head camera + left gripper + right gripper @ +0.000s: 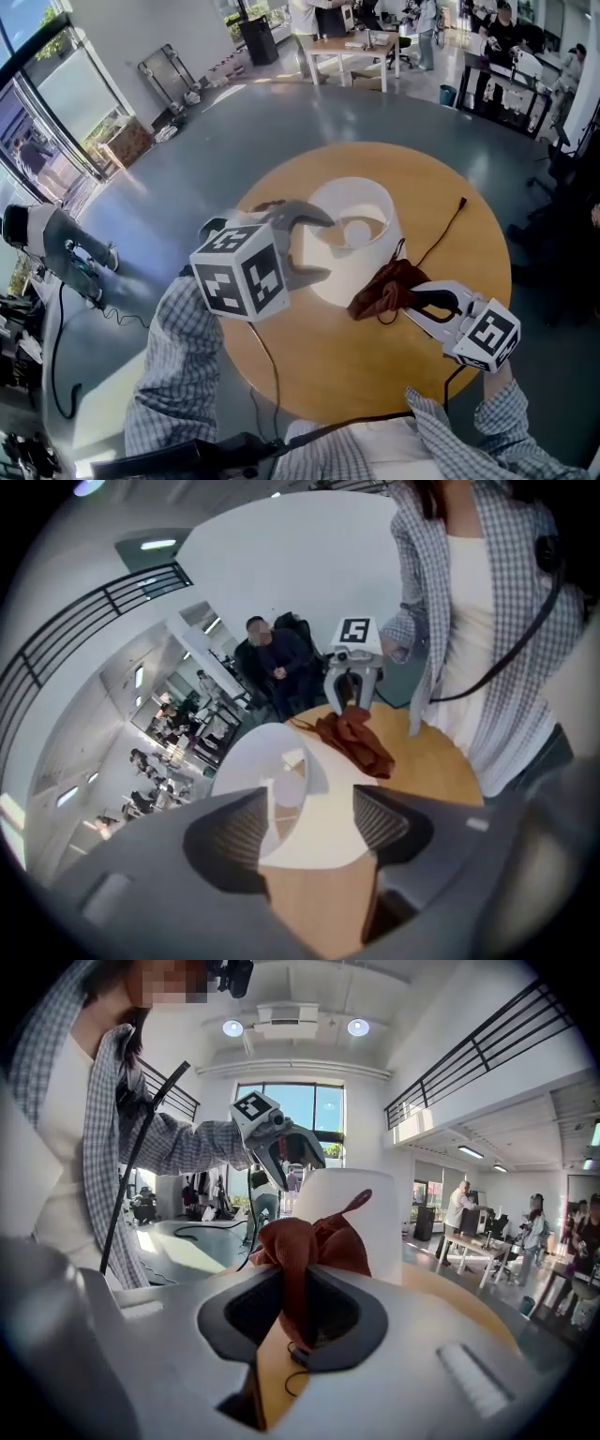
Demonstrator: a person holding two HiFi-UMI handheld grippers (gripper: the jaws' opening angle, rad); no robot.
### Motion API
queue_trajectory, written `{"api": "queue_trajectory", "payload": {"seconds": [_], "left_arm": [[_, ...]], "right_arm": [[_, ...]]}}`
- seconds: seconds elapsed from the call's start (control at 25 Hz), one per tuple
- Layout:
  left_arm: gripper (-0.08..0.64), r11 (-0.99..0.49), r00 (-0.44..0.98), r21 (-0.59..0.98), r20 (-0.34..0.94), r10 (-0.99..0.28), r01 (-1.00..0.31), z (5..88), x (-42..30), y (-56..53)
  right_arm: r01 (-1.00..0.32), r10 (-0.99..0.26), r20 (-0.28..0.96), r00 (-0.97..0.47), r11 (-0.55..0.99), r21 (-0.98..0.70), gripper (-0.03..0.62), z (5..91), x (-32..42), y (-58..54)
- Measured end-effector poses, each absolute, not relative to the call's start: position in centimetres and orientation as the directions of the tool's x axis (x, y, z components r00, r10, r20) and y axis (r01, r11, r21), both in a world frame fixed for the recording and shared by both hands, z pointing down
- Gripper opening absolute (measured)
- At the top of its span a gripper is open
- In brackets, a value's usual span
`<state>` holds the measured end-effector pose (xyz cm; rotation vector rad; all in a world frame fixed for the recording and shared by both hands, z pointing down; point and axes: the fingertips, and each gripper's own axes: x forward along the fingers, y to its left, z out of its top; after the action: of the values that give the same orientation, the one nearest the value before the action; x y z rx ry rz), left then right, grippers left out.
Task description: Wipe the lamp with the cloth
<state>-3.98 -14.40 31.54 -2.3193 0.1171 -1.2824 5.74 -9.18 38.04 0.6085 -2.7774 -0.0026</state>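
A white drum-shaped lamp (352, 234) stands upright on the round wooden table (375, 375). My left gripper (323, 248) hangs over the lamp's left side, open, with nothing between its fingers. From the left gripper view, the lamp (281, 780) shows through the gap of the left gripper (309, 827), apart from both pads. My right gripper (417, 302) is shut on a rust-red cloth (384, 289), bunched against the lamp's near right wall. In the right gripper view the cloth (305, 1241) fills the narrow slot of the right gripper (292, 1312), with the lamp (361, 1213) just behind.
A thin black cable (445, 230) runs from the lamp across the table to its far right edge. Another cord (267, 366) crosses the table's near side. Beyond the table are grey floor, desks and several people (487, 37) at the back.
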Motion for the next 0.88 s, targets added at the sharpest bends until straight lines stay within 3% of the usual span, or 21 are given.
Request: {"api": "queue_trajectory", "payload": {"seconds": [0.2,0.6,0.88], "left_arm": [[0.273,-0.879,0.517,-0.414,0.819,-0.249,0.234,32.9,-2.5,-14.5],[0.213,-0.866,0.555,-0.420,0.803,-0.217,0.270,33.7,-2.2,-14.3],[0.168,-0.868,0.622,-0.462,0.738,-0.262,0.183,32.8,-3.2,-14.9]], "right_arm": [[-0.405,-0.405,0.291,-0.867,0.912,0.062,0.068,38.1,6.0,-9.2],[-0.422,-0.419,0.262,-0.869,0.905,0.050,0.067,37.1,6.0,-9.4],[-0.570,-0.561,0.120,-0.819,0.819,-0.062,0.067,33.2,8.4,-12.8]]}}
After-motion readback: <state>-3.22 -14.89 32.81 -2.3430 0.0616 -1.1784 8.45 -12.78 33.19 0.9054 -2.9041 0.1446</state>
